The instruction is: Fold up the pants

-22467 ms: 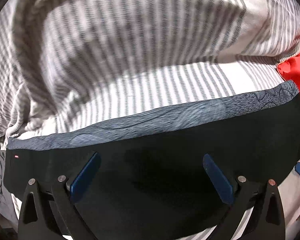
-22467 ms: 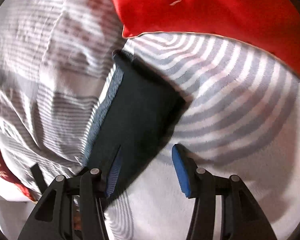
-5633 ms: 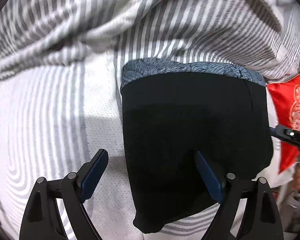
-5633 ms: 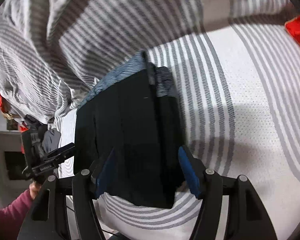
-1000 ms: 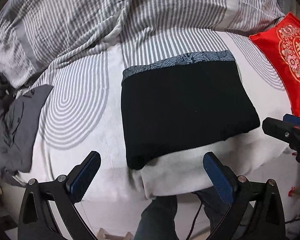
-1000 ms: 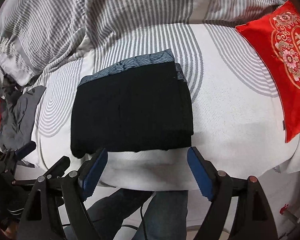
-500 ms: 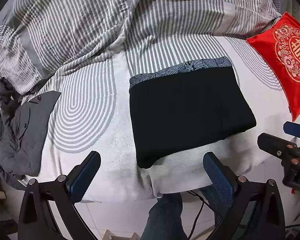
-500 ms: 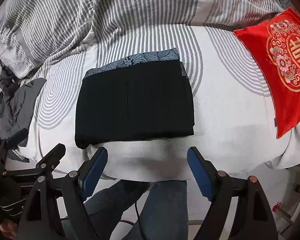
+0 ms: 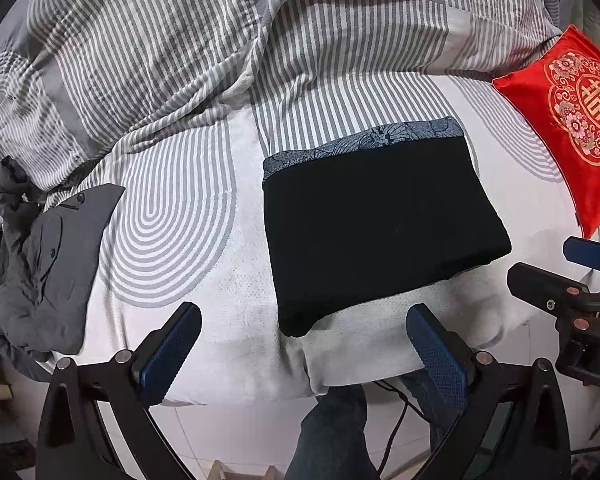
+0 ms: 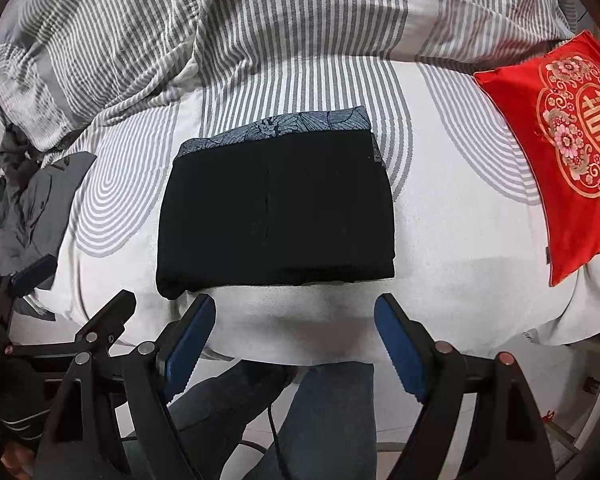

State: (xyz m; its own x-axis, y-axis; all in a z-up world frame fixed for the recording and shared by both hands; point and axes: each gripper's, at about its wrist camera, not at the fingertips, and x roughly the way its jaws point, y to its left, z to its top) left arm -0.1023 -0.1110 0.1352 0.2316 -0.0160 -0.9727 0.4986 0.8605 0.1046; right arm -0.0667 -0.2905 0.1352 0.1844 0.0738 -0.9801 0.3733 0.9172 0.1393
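The black pants (image 9: 380, 224) lie folded into a flat rectangle on the bed, with a blue-grey patterned waistband along the far edge. They show in the right wrist view (image 10: 276, 208) too. My left gripper (image 9: 304, 326) is open and empty, held back off the bed's near edge. My right gripper (image 10: 294, 322) is open and empty, also held back from the bed edge. The right gripper shows at the right of the left wrist view (image 9: 572, 280), and the left gripper shows at the left of the right wrist view (image 10: 40, 304).
A crumpled grey-striped duvet (image 9: 220, 40) covers the far side of the bed. A red embroidered cushion (image 10: 560, 136) lies to the right of the pants. Dark grey clothes (image 9: 44, 260) lie heaped at the left. The person's legs (image 10: 320, 420) stand by the bed edge (image 10: 340, 340).
Both grippers have pulled back and up from the bed, so the pants look smaller and farther away. The pants have not moved.
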